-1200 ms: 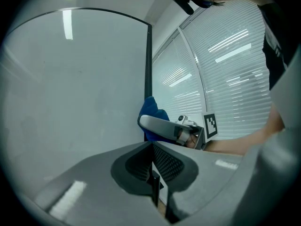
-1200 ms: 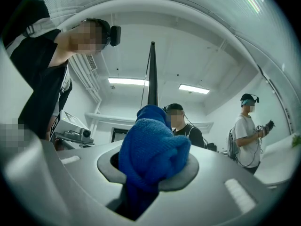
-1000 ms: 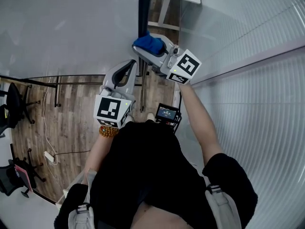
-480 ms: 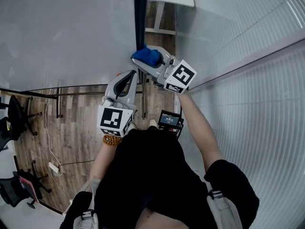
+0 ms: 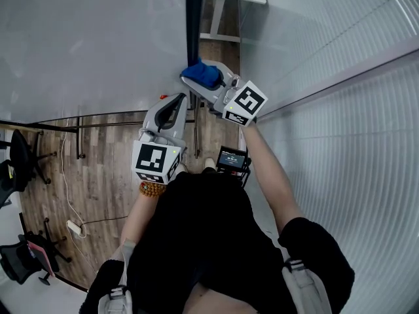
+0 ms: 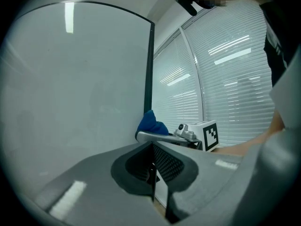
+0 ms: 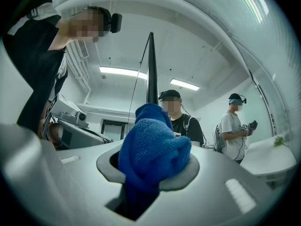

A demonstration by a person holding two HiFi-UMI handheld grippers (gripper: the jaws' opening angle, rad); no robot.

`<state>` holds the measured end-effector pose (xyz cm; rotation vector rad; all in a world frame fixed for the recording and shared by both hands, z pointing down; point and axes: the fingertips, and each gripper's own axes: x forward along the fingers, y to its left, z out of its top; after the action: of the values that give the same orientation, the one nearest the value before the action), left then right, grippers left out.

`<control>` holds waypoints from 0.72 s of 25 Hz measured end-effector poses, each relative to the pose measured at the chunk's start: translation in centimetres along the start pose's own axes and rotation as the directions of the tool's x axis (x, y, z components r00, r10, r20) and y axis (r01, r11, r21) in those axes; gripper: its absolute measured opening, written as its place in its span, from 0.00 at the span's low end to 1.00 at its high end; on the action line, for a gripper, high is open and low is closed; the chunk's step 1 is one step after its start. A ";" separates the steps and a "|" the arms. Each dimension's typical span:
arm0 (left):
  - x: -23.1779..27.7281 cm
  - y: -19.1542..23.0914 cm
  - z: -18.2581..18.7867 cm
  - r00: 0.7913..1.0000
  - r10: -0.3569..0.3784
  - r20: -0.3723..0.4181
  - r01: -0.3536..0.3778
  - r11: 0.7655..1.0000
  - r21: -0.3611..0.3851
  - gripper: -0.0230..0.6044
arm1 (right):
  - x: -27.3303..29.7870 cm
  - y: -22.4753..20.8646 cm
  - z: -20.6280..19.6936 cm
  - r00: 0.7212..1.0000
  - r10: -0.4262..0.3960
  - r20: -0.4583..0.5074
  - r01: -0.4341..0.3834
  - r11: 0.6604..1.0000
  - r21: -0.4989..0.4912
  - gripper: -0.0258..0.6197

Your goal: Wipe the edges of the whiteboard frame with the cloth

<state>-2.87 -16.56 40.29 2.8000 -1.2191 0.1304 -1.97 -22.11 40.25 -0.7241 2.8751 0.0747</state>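
We hold the bunched blue microfibre cloth (image 7: pixel 151 140) clenched in the right claw (image 7: pixel 150 173). In the head view the wad sits against the dark narrow upright frame edge (image 5: pixel 194 18) of the large pale whiteboard (image 5: pixel 91 44), apparently touching it. The left claw (image 6: pixel 151 166) is pressed together with nothing between its jaws and hangs just beside the board's face, nearer our body, taking no part in the wipe. To do this stroke well, we judge it best to have the soft bulge of the cloth lead. The metal tips should stay off the frame, the pressure should stay even, and the slide should follow the line of the edge rather than cross it. The wad stands well proud of the jaws, so a slight roll of the wrist should wrap it over the corner of the frame. Room is tight on the right. The ribbed translucent wall panel (image 5: pixel 340 64) runs near the frame, and the right claw's marker cube (image 5: pixel 243 103) is the part closest to it. A small black screen on a stand (image 5: pixel 231 157) sits low between us and the wall, so a downward stroke could meet it. Beyond the frame, the right gripper view shows two people standing (image 7: pixel 207 124), well apart from the cloth. The board's face side looks open.
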 end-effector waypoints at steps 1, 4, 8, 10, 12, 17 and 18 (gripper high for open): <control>0.0 0.1 0.0 1.000 -0.001 -0.001 0.001 1.000 -0.001 0.04 | 0.1 0.0 -0.1 1.000 -0.002 -0.004 0.002 1.000 0.001 0.26; -0.1 0.1 -0.1 1.000 -0.003 -0.008 0.003 1.000 -0.001 0.04 | -0.1 0.1 -1.0 1.000 -0.016 -0.016 0.016 1.000 0.005 0.26; -0.4 0.2 -0.4 1.000 -0.004 -0.016 0.004 1.000 0.001 0.04 | -0.2 0.0 -1.6 0.999 -0.041 -0.036 0.041 0.999 -0.006 0.26; -0.6 0.3 -0.8 1.000 -0.004 -0.022 0.004 1.000 -0.004 0.04 | -0.3 -0.2 -2.0 0.997 -0.064 -0.050 0.063 0.998 -0.013 0.27; -0.7 0.3 -1.0 1.000 -0.004 -0.025 0.003 1.000 -0.007 0.04 | -0.4 -0.2 -2.4 0.994 -0.085 -0.065 0.084 0.996 -0.024 0.27; -0.7 0.7 -1.0 0.999 -0.008 -0.034 0.007 1.000 -0.013 0.04 | -0.5 -0.4 -2.5 0.984 -0.165 -0.072 0.161 0.986 -0.047 0.28; -0.8 0.8 -1.0 0.999 -0.009 -0.034 0.009 1.000 -0.014 0.04 | -0.5 -0.5 -2.5 0.982 -0.171 -0.074 0.168 0.985 -0.049 0.28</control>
<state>-4.05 -16.45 41.19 2.7789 -1.1955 0.1675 -1.66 -22.57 42.80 -0.9988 2.8790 0.0875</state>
